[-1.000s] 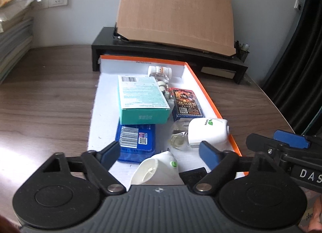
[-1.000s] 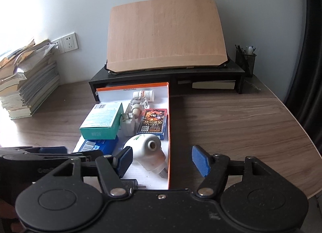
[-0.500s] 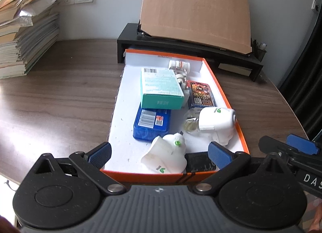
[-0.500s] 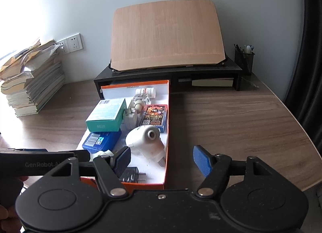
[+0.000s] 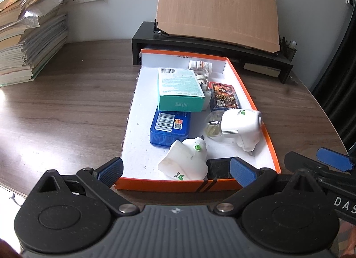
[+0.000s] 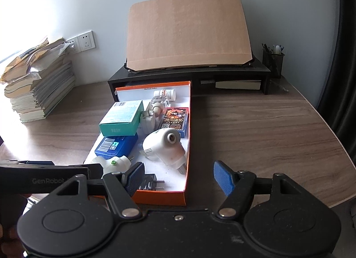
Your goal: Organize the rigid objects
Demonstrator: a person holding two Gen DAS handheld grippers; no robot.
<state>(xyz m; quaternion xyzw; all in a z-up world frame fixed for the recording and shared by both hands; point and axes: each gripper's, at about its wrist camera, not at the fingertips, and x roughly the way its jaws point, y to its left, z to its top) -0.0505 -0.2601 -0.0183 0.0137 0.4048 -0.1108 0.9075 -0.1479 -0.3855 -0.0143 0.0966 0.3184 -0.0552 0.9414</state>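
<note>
An orange cardboard tray (image 5: 251,100) with a white inside lies flat on a dark wood-grain table (image 5: 66,111), holding a jumble of hard objects. A teal carton (image 5: 179,90) rests partly on a glossy blue plastic case (image 5: 170,127). Beside them sit a dark card box with printed artwork (image 5: 224,96) and a small clear bottle with a white cap (image 5: 200,65) near the far wall. Two smooth white plastic plug-in devices lie on their sides: a rounded one (image 5: 241,124) with a clear bottle attached near the right wall, and a cone-shaped one with a green dot (image 5: 185,161) close to the near wall, next to a black plug adapter (image 5: 219,166).

The left gripper (image 5: 176,169) has just been opening; its ridged blue pads stand wide apart over the tray's near edge, gripping nothing. The right gripper (image 6: 178,176) hovers with its pads apart over the tray's near right corner, clamping nothing.
</note>
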